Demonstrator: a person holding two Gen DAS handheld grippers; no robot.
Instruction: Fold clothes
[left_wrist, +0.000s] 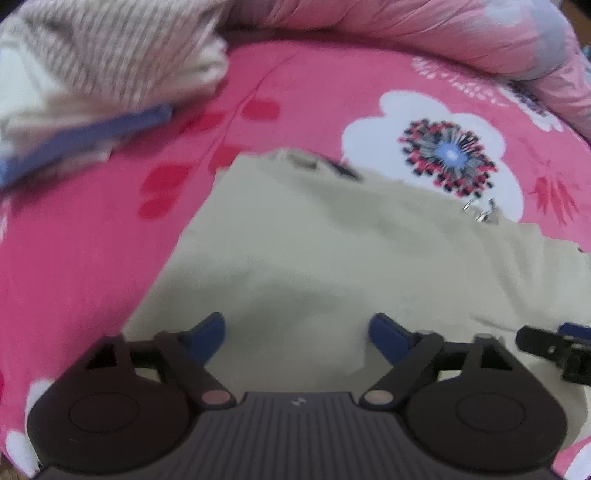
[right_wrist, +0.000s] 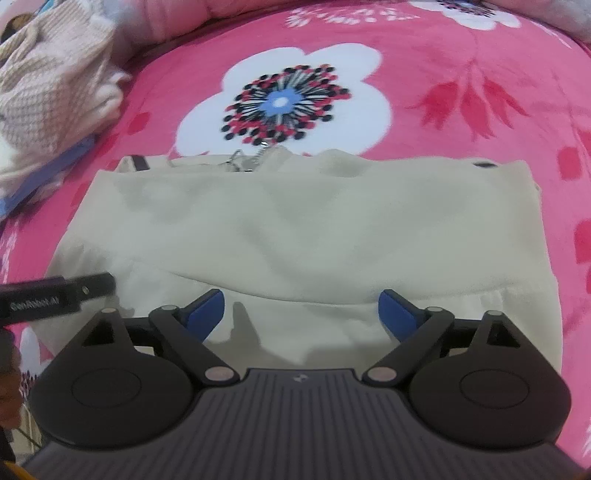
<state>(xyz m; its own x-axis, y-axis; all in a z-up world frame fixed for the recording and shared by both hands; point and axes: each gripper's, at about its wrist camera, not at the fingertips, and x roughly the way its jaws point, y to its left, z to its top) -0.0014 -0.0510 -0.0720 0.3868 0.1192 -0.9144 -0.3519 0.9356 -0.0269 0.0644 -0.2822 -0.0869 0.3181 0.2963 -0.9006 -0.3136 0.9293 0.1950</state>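
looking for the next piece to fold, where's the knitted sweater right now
The knitted sweater lies bunched at the far left of both views, on the pink floral blanket, beyond and left of the beige garment and on top of something blue.

Left gripper (left_wrist: 297, 334): black linkage, blue fingertips (left_wrist: 207, 334) | Right gripper (right_wrist: 301, 314): same, ribbed grey body, round black hubs

Even soft indoor light, faint shadows; both views motion-blurred, fisheye bending edges, no glare.
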